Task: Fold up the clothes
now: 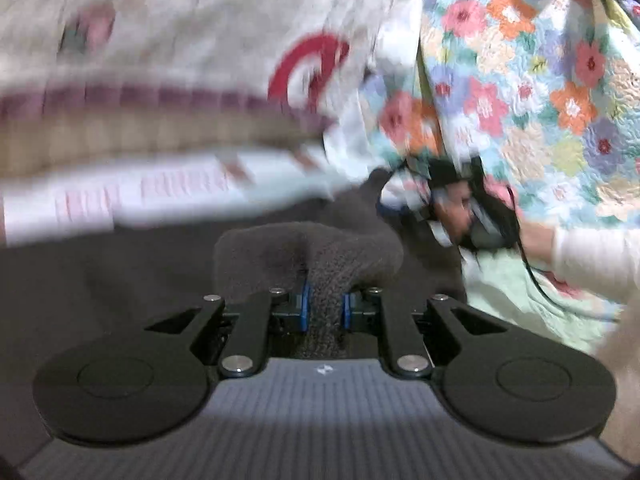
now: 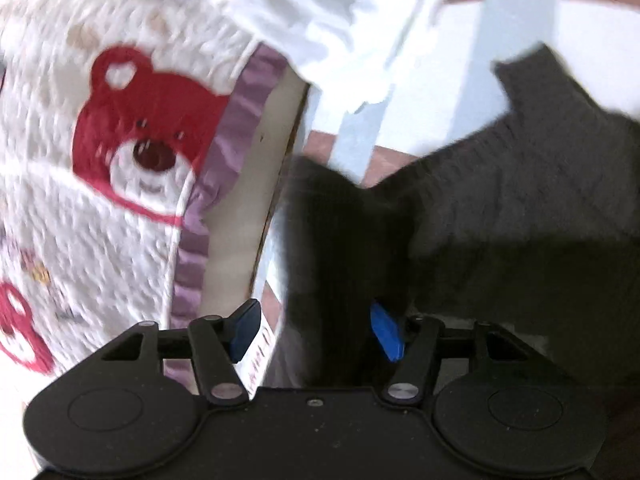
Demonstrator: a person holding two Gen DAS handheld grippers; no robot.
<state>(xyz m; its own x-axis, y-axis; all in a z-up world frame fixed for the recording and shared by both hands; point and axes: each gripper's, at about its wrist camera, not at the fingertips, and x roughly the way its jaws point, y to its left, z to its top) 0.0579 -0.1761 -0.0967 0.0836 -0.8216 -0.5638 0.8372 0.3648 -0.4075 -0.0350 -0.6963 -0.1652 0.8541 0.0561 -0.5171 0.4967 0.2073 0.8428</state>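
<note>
Left gripper [image 1: 325,312] pinches a bunched fold of the dark grey sweater [image 1: 360,240] dead centre. Right gripper [image 2: 316,330] gapes apart, sweater [image 2: 520,208] spreading toward two o'clock, bear quilt [image 2: 120,140] at ten.

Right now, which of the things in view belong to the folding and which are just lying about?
In the job:
- dark grey knit garment
- left gripper, shut on the garment
- right gripper, open

Lying about:
- white bear-print quilt
- floral quilt
- white cloth
</note>
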